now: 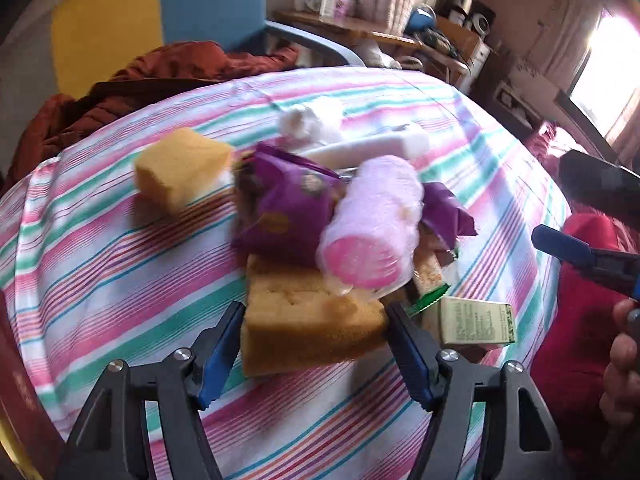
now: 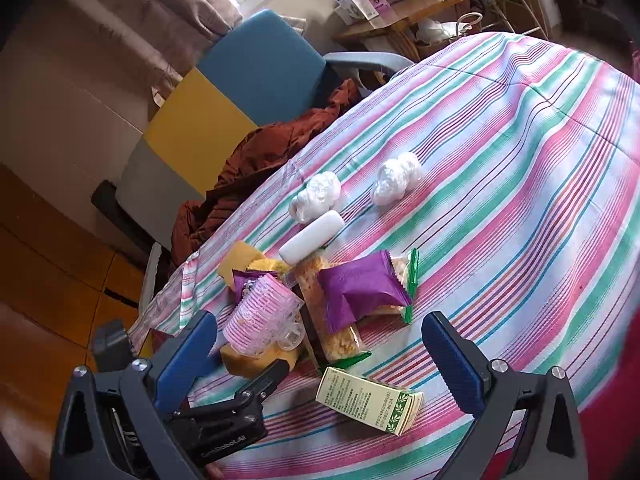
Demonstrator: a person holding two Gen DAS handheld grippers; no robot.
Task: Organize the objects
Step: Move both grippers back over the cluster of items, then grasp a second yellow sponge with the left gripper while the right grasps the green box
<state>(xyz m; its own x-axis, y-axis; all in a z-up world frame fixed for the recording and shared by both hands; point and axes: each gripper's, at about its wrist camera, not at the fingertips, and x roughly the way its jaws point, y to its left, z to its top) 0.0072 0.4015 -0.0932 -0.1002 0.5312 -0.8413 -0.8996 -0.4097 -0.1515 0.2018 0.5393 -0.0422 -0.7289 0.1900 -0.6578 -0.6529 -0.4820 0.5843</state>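
Left gripper [image 1: 316,344] half open, jaws straddling the near sponge [image 1: 312,328]; pads flank its two sides, actual contact not clear, so not a grip yet. Sponge sits at the near end of the pile on the striped cloth [image 1: 100,280], long axis roughly 9-to-3 across the left wrist view, broad face up. Judgement: light, soft, compressible, high friction; take it across the short width at mid-length, it will squash before it slips. Right gripper [image 2: 320,344] wide open, empty, hanging over the pile's near edge; green-and-cream box [image 2: 370,404] lies flat between its fingers, long axis about 10-to-4, untouched. Box likely light, stiff card, grab across the narrow faces. At 12 from the sponge: pink cup stack [image 1: 368,232] in clear wrap, on its side, base toward camera, axis about 1-to-7; likely light, slick, will roll. Purple snack packets [image 1: 288,208] under and behind it, crinkly, fragile contents. Second sponge [image 1: 180,168] at 10, apart from the pile. White oblong case [image 2: 312,236] further out, axis 8-to-2. Farthest: two white wrapped bundles [image 2: 396,178].
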